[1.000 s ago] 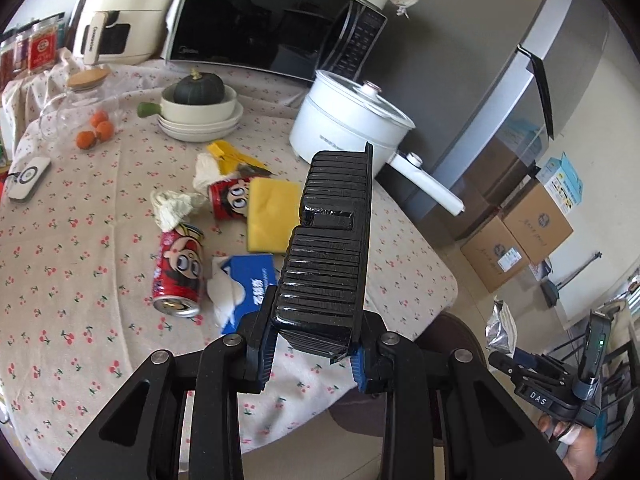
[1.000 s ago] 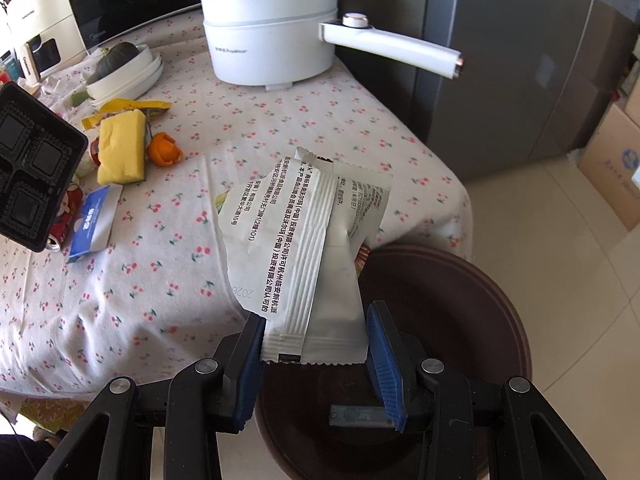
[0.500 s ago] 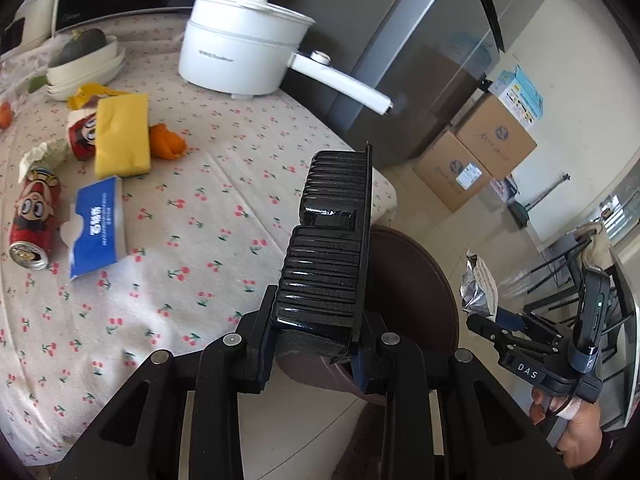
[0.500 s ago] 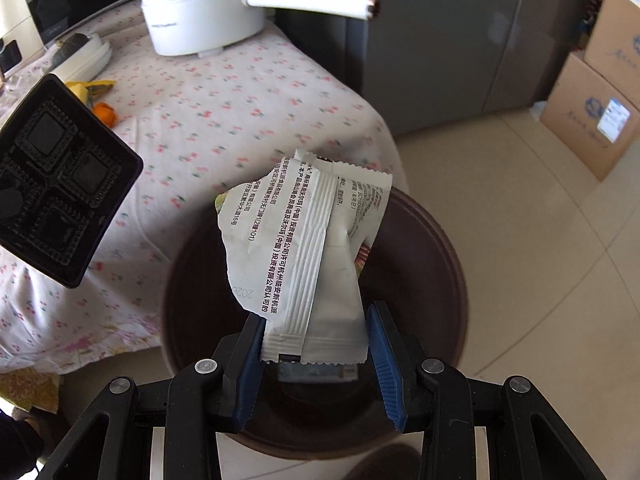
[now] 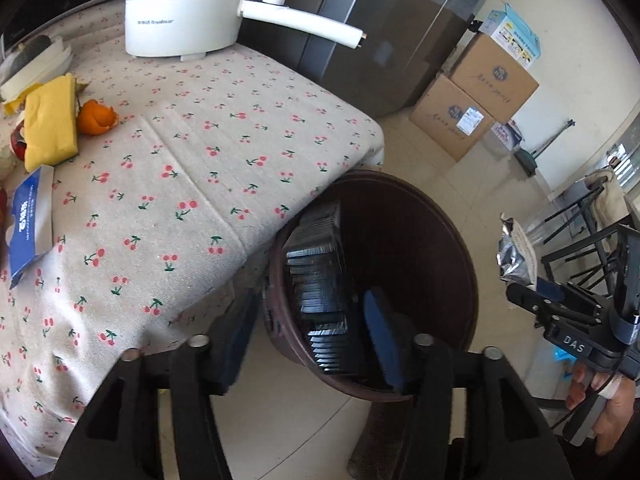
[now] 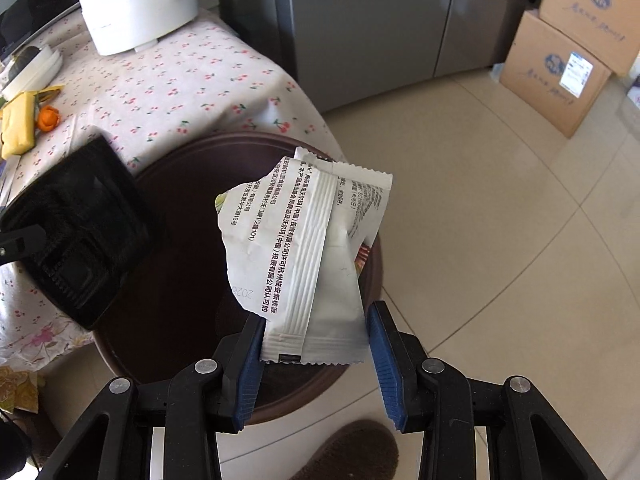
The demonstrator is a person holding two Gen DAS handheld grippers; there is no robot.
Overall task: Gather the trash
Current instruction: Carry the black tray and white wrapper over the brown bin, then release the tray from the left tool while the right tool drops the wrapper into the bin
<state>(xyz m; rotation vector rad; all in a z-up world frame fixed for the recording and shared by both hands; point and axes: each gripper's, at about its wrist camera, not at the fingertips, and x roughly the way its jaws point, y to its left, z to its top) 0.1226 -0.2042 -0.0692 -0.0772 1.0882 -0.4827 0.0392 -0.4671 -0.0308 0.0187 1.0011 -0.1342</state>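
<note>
A dark brown bin (image 5: 440, 216) stands on the floor by the table's corner. My left gripper (image 5: 312, 336) hangs over its near rim, jaws opening. The black ribbed plastic tray (image 5: 320, 276) is blurred between the spread pads, free of them, inside the bin's mouth. In the right wrist view the same tray (image 6: 80, 232) sits over the bin's left rim (image 6: 240, 138). My right gripper (image 6: 312, 344) is shut on a torn white snack wrapper (image 6: 304, 256), held above the bin's right half. A person's hand (image 5: 600, 404) holds that gripper.
The cherry-print tablecloth (image 5: 192, 168) carries a white pot (image 5: 184, 8) with a long handle, a yellow packet (image 5: 50, 124), orange peel (image 5: 96, 116) and a blue tissue pack (image 5: 30, 216). Cardboard boxes (image 5: 480, 96) stand by the grey fridge (image 6: 380, 20). A brown slipper (image 6: 352, 456) lies near the bin.
Both grippers swung from over the table to above the bin. The left jaws spread and the black tray slipped out of them into the bin. The right keeps its wrapper.
</note>
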